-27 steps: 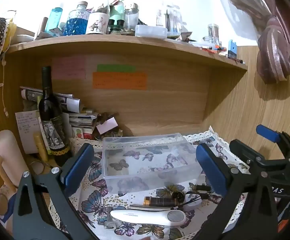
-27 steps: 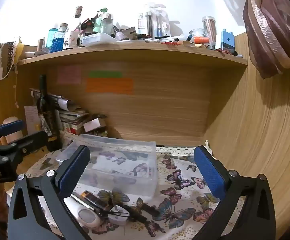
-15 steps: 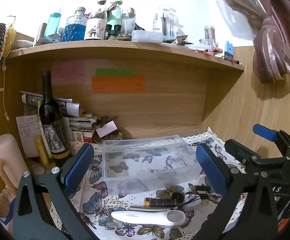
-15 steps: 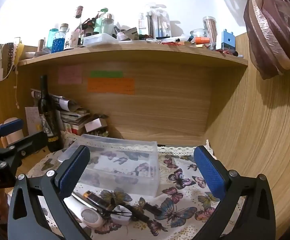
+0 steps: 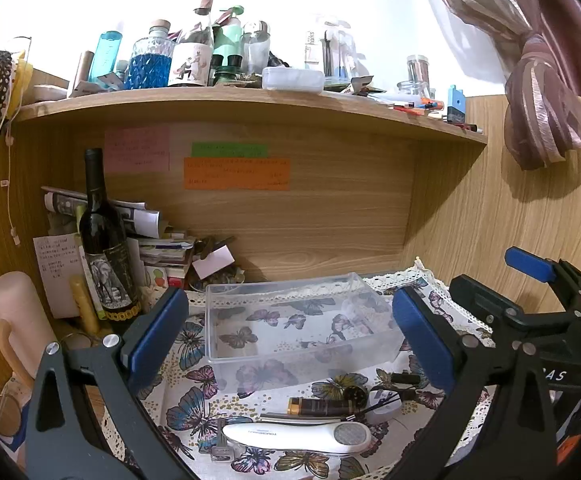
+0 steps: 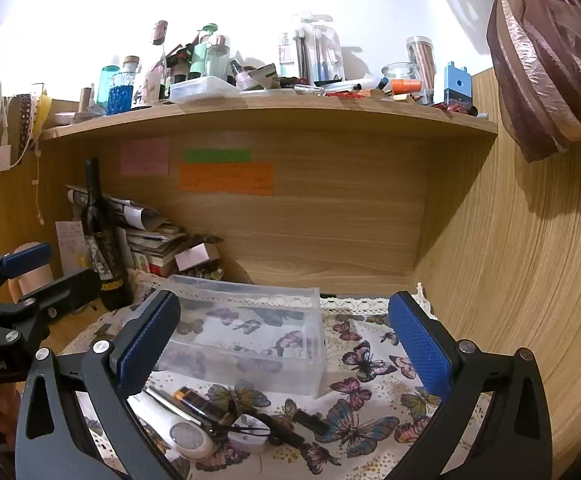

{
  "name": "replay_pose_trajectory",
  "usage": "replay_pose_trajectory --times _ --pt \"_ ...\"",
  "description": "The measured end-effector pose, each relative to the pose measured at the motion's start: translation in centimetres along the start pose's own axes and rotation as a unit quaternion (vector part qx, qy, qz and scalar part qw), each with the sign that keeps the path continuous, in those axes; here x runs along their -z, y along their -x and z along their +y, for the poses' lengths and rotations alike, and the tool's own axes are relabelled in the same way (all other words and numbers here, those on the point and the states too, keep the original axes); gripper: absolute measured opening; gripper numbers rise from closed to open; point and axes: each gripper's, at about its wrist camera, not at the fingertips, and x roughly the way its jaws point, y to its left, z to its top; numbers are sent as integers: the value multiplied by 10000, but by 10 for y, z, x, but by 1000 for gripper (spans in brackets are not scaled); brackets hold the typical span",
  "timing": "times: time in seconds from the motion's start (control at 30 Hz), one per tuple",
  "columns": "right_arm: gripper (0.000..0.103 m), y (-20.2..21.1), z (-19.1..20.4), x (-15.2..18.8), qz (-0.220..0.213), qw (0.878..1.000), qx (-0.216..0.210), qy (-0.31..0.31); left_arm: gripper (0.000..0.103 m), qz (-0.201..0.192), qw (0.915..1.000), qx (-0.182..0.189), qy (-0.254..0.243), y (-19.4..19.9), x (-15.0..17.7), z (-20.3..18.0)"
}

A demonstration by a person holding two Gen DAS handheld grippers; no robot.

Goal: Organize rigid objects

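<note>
A clear plastic box (image 5: 298, 328) stands empty on the butterfly cloth (image 5: 194, 408); it also shows in the right wrist view (image 6: 250, 332). In front of it lie a white oblong device (image 5: 298, 436), a dark tube with a gold end (image 5: 318, 405) and small black pieces (image 5: 404, 379). In the right wrist view the white device (image 6: 186, 438), the tube (image 6: 198, 400) and the black pieces (image 6: 310, 420) lie near the left finger. My left gripper (image 5: 290, 336) is open and empty, above the items. My right gripper (image 6: 282, 340) is open and empty, to the right.
A dark wine bottle (image 5: 104, 248) stands at the left beside stacked papers (image 5: 158, 248) and a pale cylinder (image 5: 18, 320). A crowded shelf (image 5: 250, 100) hangs overhead. Wooden walls (image 6: 510, 260) close the back and right side. The other gripper shows at the right (image 5: 530, 320).
Both grippers have risen and pulled back slightly; the shelf and box sit lower in view. Nothing on the cloth has moved.
</note>
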Motion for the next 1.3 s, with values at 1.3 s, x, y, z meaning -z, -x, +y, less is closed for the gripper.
replay_pose_trajectory --times 1.3 --pt "103 10 -1 -4 -130 9999 49 -32 103 -138 9998 87 -81 6 -2 -8"
